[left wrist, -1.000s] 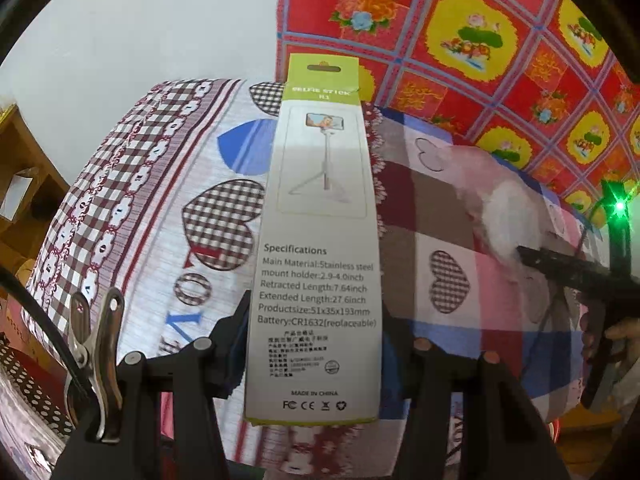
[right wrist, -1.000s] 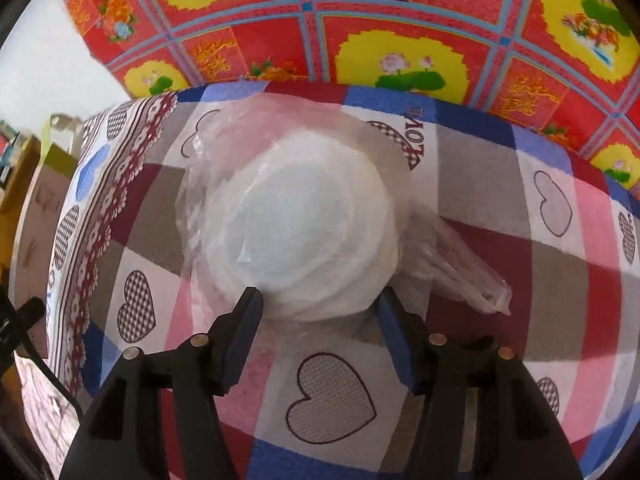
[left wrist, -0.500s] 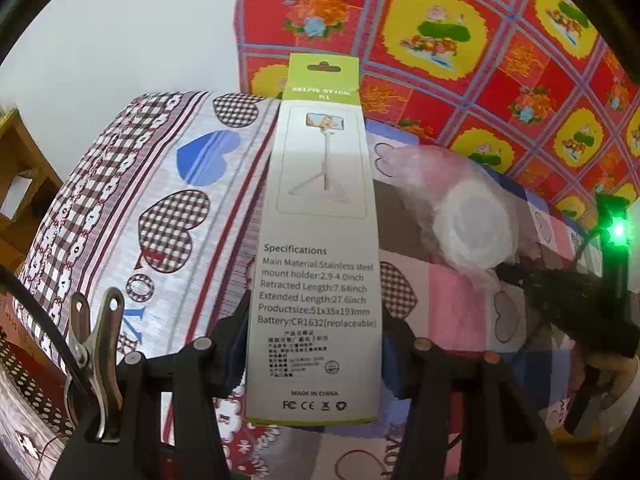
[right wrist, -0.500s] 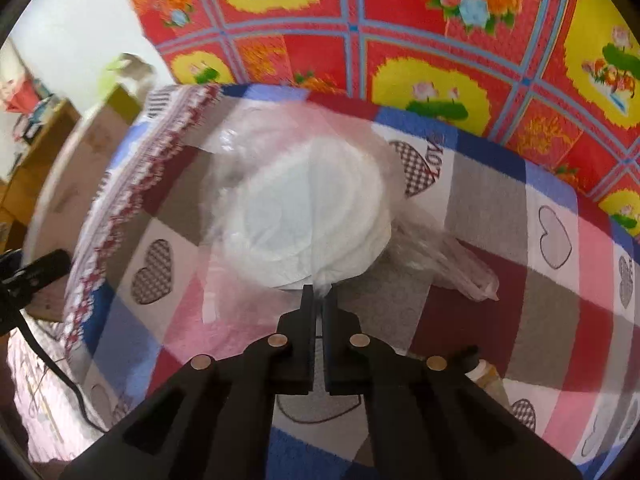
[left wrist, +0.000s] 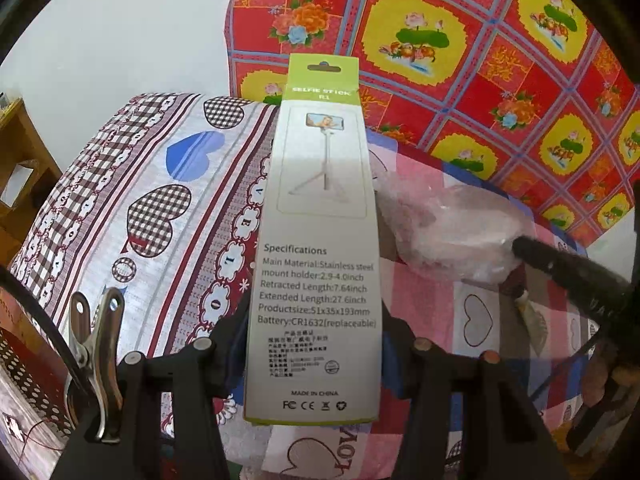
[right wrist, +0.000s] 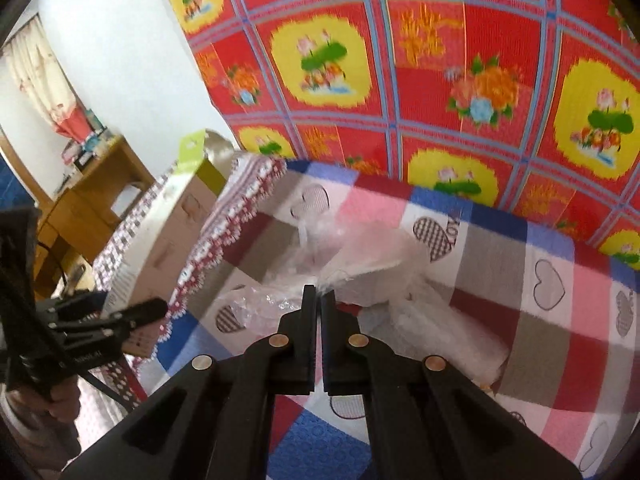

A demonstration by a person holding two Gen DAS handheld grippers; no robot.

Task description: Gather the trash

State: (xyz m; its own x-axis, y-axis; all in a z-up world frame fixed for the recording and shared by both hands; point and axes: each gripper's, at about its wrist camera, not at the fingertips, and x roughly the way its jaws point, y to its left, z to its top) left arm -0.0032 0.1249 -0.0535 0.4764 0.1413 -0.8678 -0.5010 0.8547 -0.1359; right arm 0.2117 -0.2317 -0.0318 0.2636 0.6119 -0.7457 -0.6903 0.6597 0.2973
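Trash on the bed came in two pieces. A selfie-stick box [left wrist: 316,240], white with lime-green ends, stood upright between the fingers of the left gripper [left wrist: 312,344], whose pads pressed its lower sides at a middling width. Printed specifications faced the left wrist camera; the box's hang tab pointed to 12 o'clock. In the right wrist view the same box showed at 10 o'clock [right wrist: 176,216], seen edge-on and blurred.

The second piece, a crumpled clear plastic bag [right wrist: 360,276] with something white inside, lay on the patchwork heart-print bedsheet [right wrist: 540,280]. The right gripper [right wrist: 319,294] had its jaws drawn together to a thin slit, pinching a twisted bit of the bag's film at the tips. The rest of the bag spread toward 12 and 3 o'clock from the fingertips, part of it raised off the sheet, part trailing on it. From the left wrist camera the bag sat at 3 o'clock [left wrist: 452,228], with the right gripper's black fingers touching its right edge [left wrist: 560,264].

A red and yellow floral cloth [left wrist: 460,60] hung behind the bed at 1 o'clock. A wooden desk [right wrist: 92,188] stood at 9 o'clock in the right wrist view. A metal spring clip [left wrist: 96,360] sat on the left gripper's frame at 8 o'clock.
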